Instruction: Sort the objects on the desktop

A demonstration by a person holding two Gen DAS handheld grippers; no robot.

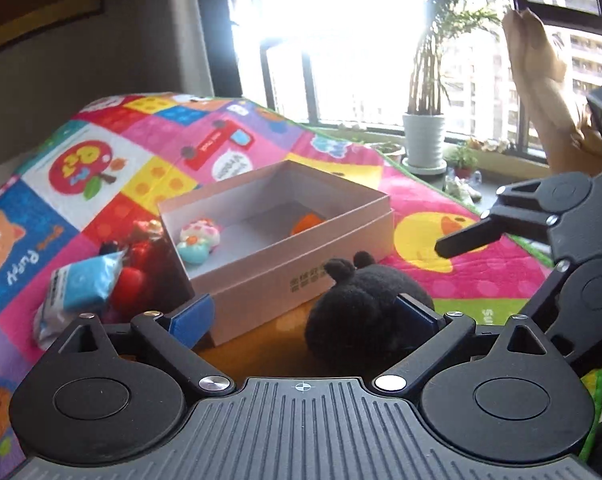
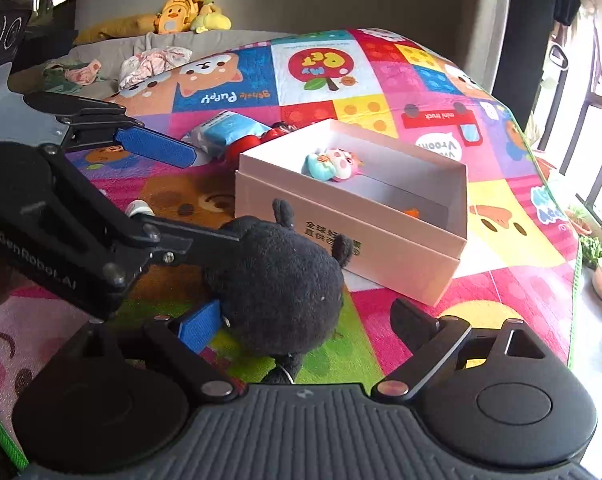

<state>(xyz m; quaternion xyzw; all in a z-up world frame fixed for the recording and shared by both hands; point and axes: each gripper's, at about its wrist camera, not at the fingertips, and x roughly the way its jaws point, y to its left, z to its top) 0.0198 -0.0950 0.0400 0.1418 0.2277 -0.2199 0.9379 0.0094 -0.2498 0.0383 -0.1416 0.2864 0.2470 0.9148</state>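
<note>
The black plush toy [image 2: 279,280] sits on the colourful play mat [image 2: 501,184], just in front of the near wall of the open pink box [image 2: 353,236], its 2 small ears pointing toward the box. It looks soft, light and squashy, with a fuzzy pile that should not slip against a rubber pad. It will probably give under pressure, so a hold across the round body, at its widest part, looks safer than pinching an ear, which could let it dangle and swing. A small ring or cord shows under its near edge; that seems too thin to aim for.

The right tongs [image 2: 305,326] stand wide around the toy: the blue pad [image 2: 200,326] is at its left flank, whether touching I cannot tell, while the other finger stands clear to the right. The left tongs [image 1: 303,314] are also wide, with the toy against their right finger and nothing pressed between the pads.

Inside the box lie a pastel figurine [image 2: 333,165] and something orange [image 2: 412,212]. Beyond the box, on the mat, are a blue packet [image 2: 227,128] and red round pieces [image 2: 247,145]. The mat appears to cover a bed or couch, not a counter.
</note>
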